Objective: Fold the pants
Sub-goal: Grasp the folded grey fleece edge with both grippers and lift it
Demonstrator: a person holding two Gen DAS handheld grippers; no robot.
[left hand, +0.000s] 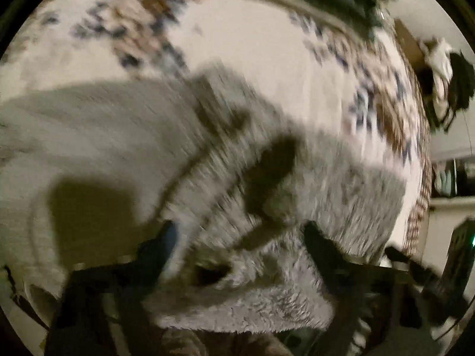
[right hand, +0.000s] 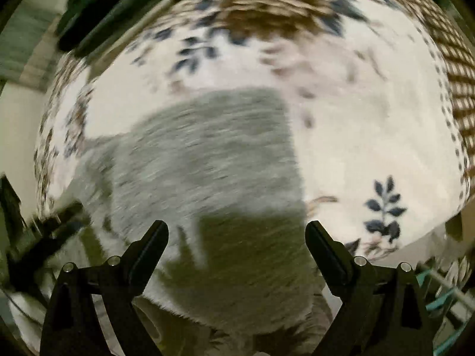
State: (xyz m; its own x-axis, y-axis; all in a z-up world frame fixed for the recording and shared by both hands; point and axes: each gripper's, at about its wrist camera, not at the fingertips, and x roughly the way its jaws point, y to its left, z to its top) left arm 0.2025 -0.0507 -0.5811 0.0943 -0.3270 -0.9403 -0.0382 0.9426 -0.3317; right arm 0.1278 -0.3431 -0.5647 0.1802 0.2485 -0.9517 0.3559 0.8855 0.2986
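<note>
Grey fleece pants (left hand: 124,136) lie on a white bedspread with blue and brown leaf print (left hand: 252,38). In the left wrist view my left gripper (left hand: 240,237) stands open with a raised fold of the fuzzy fabric (left hand: 267,281) bunched between its fingers. In the right wrist view the pants (right hand: 213,154) lie flat ahead. My right gripper (right hand: 237,234) hovers open and empty just above their near end. Both views are motion-blurred.
The bedspread (right hand: 371,124) has a brown checked border (right hand: 457,68) at the right edge. Dark clothing (right hand: 98,9) lies at the far left of the bed. A heap of white and dark items (left hand: 445,74) sits past the bed's right side.
</note>
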